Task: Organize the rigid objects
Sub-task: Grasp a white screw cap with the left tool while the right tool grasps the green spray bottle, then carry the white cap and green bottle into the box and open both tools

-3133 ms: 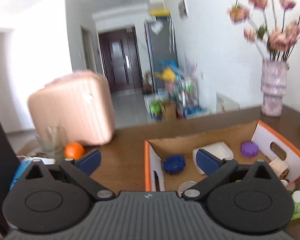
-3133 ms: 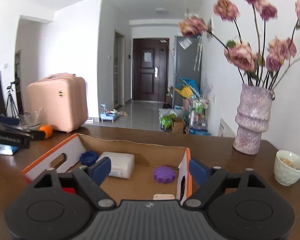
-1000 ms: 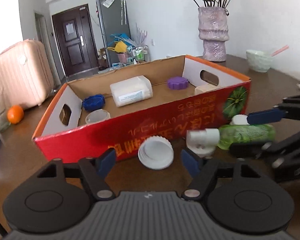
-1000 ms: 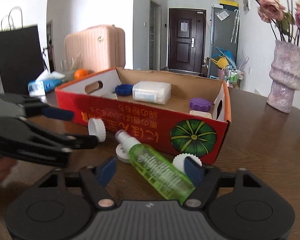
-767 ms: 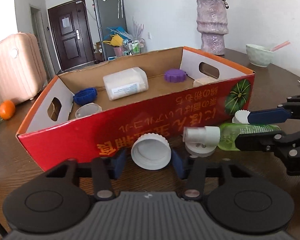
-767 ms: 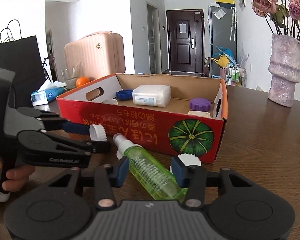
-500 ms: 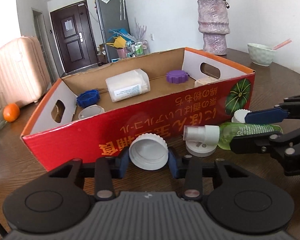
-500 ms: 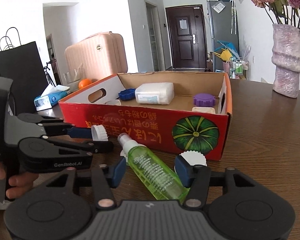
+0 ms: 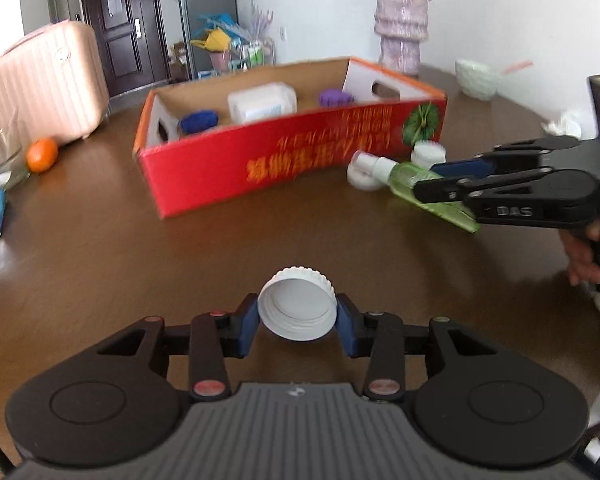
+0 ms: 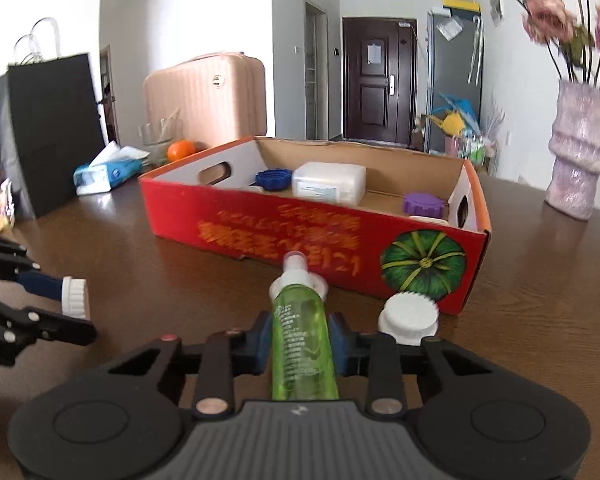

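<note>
In left wrist view the left gripper (image 9: pixel 297 322) pinches a ribbed white cap (image 9: pixel 297 305) above the table, box (image 9: pixel 300 152) text blurred; in right wrist view the right gripper (image 10: pixel 302 344) clamps a green bottle (image 10: pixel 302 340), its base hidden.

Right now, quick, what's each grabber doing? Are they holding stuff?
Left gripper: shut on the white cap.
Right gripper: shut on the green spray bottle.
</note>
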Available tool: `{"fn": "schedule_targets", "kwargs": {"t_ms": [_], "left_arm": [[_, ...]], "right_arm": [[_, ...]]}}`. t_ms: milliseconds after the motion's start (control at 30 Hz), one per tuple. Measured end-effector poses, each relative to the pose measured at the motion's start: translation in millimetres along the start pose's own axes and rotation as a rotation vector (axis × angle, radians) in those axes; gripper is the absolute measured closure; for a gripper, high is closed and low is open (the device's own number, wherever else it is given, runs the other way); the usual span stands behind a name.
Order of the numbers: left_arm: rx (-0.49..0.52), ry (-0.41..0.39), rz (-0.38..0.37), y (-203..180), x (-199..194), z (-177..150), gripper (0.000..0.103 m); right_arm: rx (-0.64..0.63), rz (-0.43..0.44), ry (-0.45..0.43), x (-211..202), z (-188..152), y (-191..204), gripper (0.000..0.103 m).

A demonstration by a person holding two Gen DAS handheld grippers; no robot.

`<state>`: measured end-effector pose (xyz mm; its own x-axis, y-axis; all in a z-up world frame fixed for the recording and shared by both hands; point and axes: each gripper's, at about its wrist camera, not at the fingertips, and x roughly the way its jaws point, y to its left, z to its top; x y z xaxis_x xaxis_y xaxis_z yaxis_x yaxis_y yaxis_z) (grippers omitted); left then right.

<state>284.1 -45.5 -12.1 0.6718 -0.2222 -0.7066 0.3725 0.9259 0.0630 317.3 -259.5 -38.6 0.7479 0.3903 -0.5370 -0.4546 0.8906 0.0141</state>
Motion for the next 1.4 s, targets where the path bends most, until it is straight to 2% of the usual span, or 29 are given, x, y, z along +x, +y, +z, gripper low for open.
{"fn": "schedule_targets", "kwargs": {"t_ms": [67, 133, 200, 367, 533, 667, 800, 967, 1167, 1300, 1400], "left_arm": [[0.007, 0.000, 0.005, -0.2, -2.8, -8.0, 0.060], [0.004, -0.010, 0.001, -2.1, -2.4, -12.8, 0.049], [0.008, -0.025, 0.000, -5.9, -0.7, -14.7, 0.045], [-0.007, -0.041, -0.013, -3.8, 1.6, -19.4, 0.045], [-0.032, -0.049, -0.029, 4.8, -3.2, -26.8, 0.044], [-0.030, -0.064, -0.033, 5.9, -2.6, -28.4, 0.047], [-0.029, -0.074, -0.038, 6.7, -2.7, -27.5, 0.062], [-0.021, -0.083, -0.065, 9.5, -4.3, -29.1, 0.062], [-0.033, -0.112, -0.036, 20.1, -7.5, -24.0, 0.062], [-0.034, -0.147, -0.013, 28.0, -9.4, -7.9, 0.062], [-0.017, -0.204, -0.014, 33.0, -12.0, 15.6, 0.062]], "right_arm": [[0.009, 0.012, -0.006, -13.2, -7.8, 11.6, 0.073], [-0.008, 0.008, 0.002, -24.2, -15.0, 26.2, 0.073], [-0.010, 0.010, 0.002, -32.5, -20.8, 37.7, 0.073], [0.008, 0.019, -0.017, -43.4, -27.8, 45.3, 0.073], [0.001, 0.003, -0.009, -34.2, -26.7, 51.4, 0.072], [-0.006, 0.004, 0.013, -24.9, -23.5, 53.7, 0.072], [-0.023, -0.014, 0.043, -25.1, -26.0, 54.7, 0.073], [-0.012, -0.006, 0.039, -30.5, -28.2, 51.9, 0.073], [-0.016, -0.018, 0.002, -38.2, -22.5, 53.0, 0.073], [-0.044, -0.039, -0.026, -43.9, -11.2, 51.7, 0.073], [-0.041, -0.059, -0.072, -47.1, 5.1, 43.2, 0.073]]}}
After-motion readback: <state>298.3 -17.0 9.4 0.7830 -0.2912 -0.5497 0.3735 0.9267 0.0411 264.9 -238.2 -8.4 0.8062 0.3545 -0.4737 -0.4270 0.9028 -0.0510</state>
